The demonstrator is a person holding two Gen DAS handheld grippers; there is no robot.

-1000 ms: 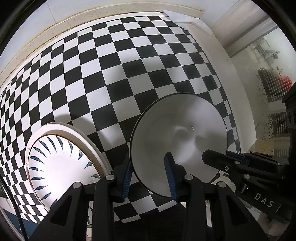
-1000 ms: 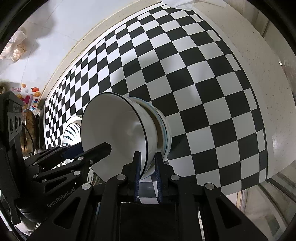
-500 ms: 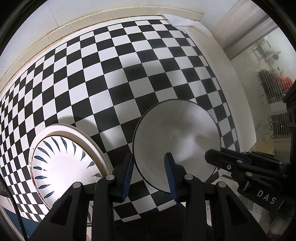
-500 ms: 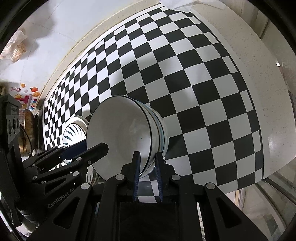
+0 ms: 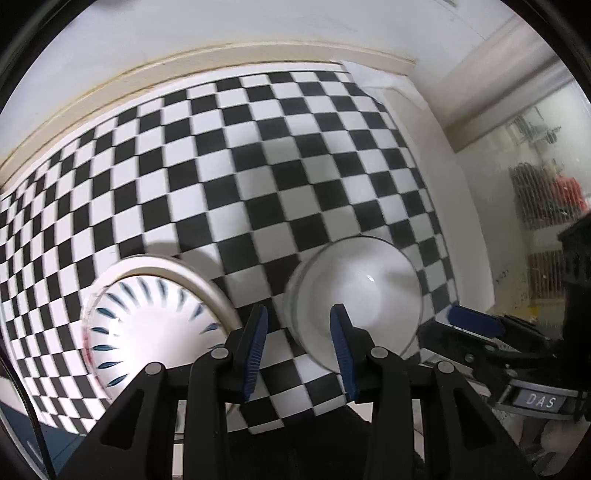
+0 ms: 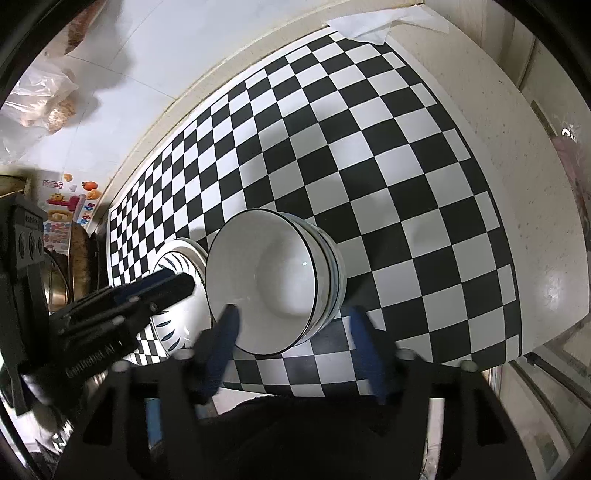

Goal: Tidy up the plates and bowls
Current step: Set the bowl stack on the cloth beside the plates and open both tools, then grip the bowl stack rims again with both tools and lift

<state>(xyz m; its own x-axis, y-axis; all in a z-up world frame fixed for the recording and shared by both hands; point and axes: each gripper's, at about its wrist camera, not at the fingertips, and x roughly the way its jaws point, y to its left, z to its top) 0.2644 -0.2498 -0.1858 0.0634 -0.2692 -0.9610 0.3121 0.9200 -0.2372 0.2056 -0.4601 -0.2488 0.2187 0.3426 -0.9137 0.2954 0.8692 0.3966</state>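
A stack of white bowls with dark rims [image 6: 275, 282] stands on the checkered cloth; it also shows in the left wrist view [image 5: 356, 291]. To its left lies a stack of plates with a blue leaf pattern [image 5: 147, 325], also seen in the right wrist view [image 6: 177, 317]. My left gripper [image 5: 299, 347] is open and empty, just in front of the gap between plates and bowls. My right gripper [image 6: 291, 347] is open and empty, its fingers spread either side of the bowl stack's near edge.
The black-and-white checkered cloth [image 6: 388, 155] covers a pale counter [image 6: 524, 184] against a white wall. A crumpled white paper [image 6: 373, 24] lies at the far corner. Plastic bags [image 6: 40, 99] and a metal pot [image 6: 55, 280] are at the left.
My right gripper has opened and let go of the top bowl, which now rests on the stack. My left gripper has drawn back from the bowls and stayed open.
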